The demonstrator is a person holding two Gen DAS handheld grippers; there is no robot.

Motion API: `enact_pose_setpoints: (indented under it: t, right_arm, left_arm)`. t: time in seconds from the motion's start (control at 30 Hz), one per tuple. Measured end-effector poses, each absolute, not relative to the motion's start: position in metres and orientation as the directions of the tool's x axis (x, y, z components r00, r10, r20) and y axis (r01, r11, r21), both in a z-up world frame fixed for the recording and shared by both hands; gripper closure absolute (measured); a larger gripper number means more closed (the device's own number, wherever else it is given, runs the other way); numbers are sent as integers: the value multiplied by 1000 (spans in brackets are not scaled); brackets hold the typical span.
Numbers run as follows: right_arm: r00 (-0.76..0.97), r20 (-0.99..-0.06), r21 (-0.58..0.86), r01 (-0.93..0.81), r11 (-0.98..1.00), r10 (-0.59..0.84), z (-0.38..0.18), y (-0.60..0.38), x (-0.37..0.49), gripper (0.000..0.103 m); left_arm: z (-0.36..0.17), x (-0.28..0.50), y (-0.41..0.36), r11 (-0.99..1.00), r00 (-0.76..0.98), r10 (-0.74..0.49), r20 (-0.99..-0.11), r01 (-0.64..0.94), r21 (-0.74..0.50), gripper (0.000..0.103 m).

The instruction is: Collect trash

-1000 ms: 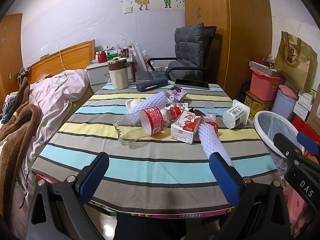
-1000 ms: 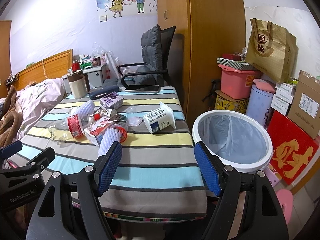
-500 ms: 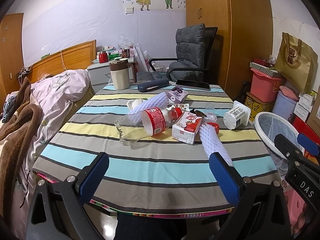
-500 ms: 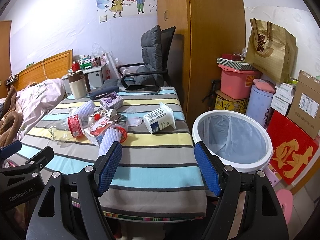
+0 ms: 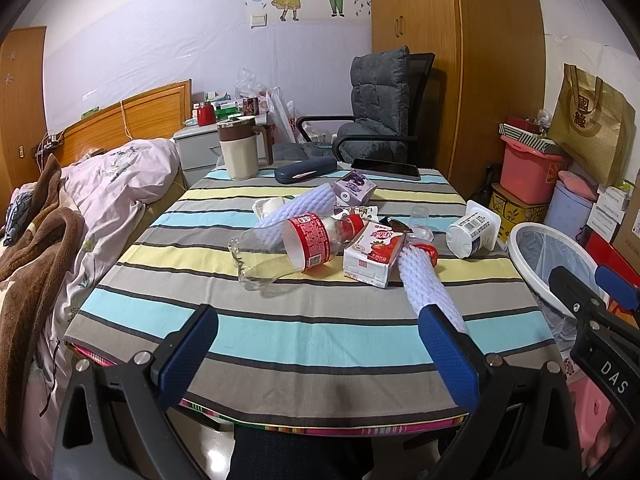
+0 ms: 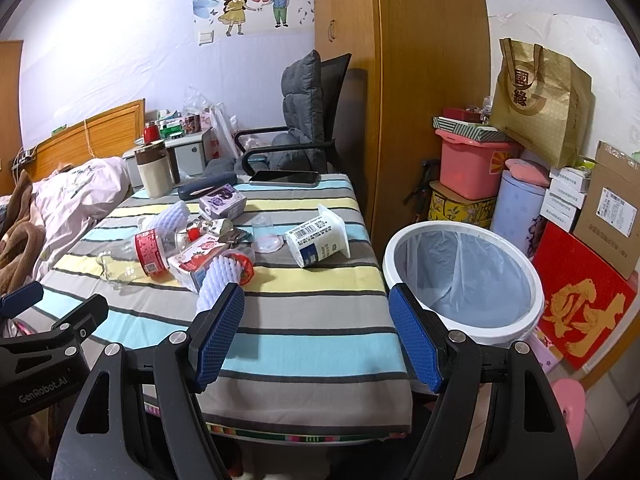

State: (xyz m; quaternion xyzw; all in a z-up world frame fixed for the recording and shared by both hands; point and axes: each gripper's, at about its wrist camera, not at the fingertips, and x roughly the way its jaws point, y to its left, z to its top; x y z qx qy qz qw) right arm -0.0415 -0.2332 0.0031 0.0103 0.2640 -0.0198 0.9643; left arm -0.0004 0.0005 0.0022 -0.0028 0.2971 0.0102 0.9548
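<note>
1. Left wrist view: the left tool (image 5: 318, 344) hangs wide open and empty over the near edge of the striped tabletop (image 5: 304, 344). The trash lies mid-tabletop, well beyond the fingers: a clear plastic bottle (image 5: 292, 244) on its side with a red label, a strawberry carton (image 5: 374, 254) touching it, a white foam sleeve (image 5: 426, 286) whose near end is hidden behind the right finger, and a tipped yogurt cup (image 5: 472, 230). A red lid (image 5: 428, 251) is mostly covered by the sleeve. The white bin (image 5: 520, 240) is partly cut off by the right tool (image 5: 592, 288), of which only a corner shows.

2. Right wrist view: the right tool (image 6: 316, 336) is likewise spread wide, holding nothing, between tabletop and bin (image 6: 464, 276), which stands on the floor just beside the tabletop's edge with a liner inside. A purple carton (image 6: 222, 200) sits behind the pile. The small wrappers among the pile are too jumbled to identify.
</note>
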Motion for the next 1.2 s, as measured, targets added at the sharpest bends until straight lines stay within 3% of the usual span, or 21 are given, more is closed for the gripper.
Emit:
enact_pose_setpoints:
  t: [1.2]
  right_arm:
    - [849, -527, -8, 40, 999, -38, -1, -225, -30, 27]
  left_arm:
    - [-4, 15, 23, 999, 807, 31, -589, -51, -18, 1]
